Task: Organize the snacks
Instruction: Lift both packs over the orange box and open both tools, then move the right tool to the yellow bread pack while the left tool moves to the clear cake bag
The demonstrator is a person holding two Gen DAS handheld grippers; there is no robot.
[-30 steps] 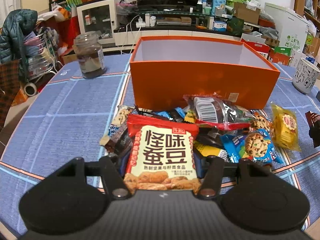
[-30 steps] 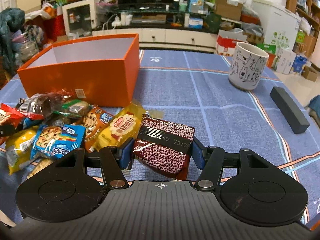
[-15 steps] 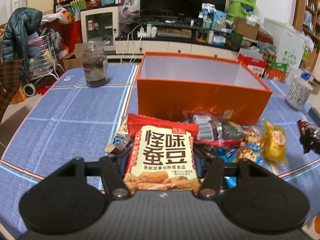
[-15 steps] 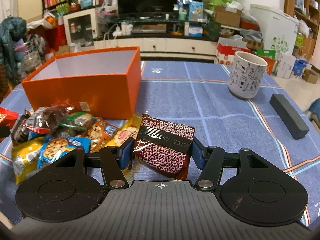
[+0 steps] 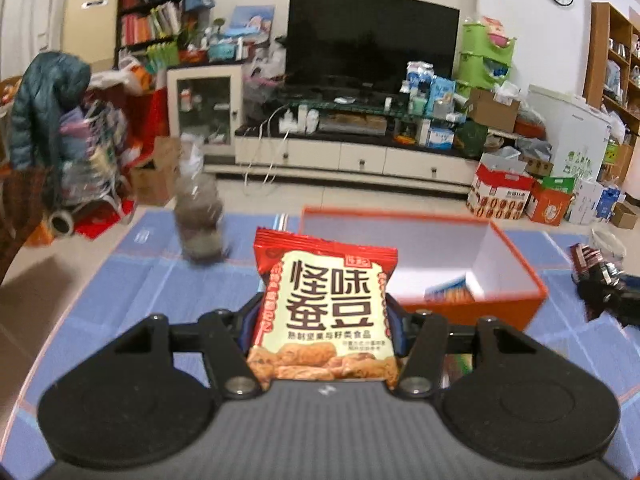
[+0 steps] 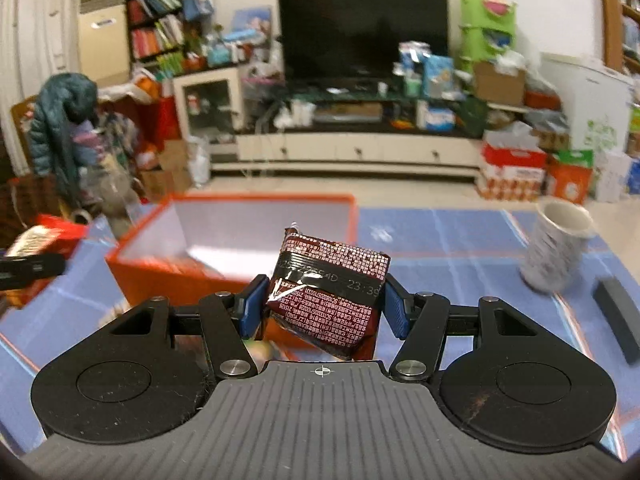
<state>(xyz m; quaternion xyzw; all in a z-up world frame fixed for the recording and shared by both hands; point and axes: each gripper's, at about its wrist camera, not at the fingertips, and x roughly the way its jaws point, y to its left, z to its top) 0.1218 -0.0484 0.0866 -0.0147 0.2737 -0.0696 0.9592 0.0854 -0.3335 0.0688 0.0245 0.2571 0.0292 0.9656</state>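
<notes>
The left gripper (image 5: 325, 320) has its jaws closed on a red-and-cream broad bean snack packet (image 5: 326, 312), pinched by its side edges so the printed face stands upright toward the camera. That edge grip leaves the bag free to drop straight down once it is let go. The right gripper (image 6: 322, 308) holds a dark red foil snack packet (image 6: 330, 298) the same way, jaws narrowed onto its two sides, the packet tilted a little between the blue pads (image 6: 394, 310).

Both packets hang clear of the bench (image 5: 132, 280), in front of the orange box (image 5: 516, 304), which sits open-topped on the blue cloth. The box is the likely destination, since it is the only container here and already has a blue-and-orange packet (image 5: 450, 290) lying near its right wall (just that one shows inside from this angle).

A blurred glass jar (image 5: 199, 220) stands left of the box and a patterned mug (image 6: 556, 250) well to its right, both apart from the carrying path. Judging by this, the step in hand is carrying both snacks over the box rim before release.
</notes>
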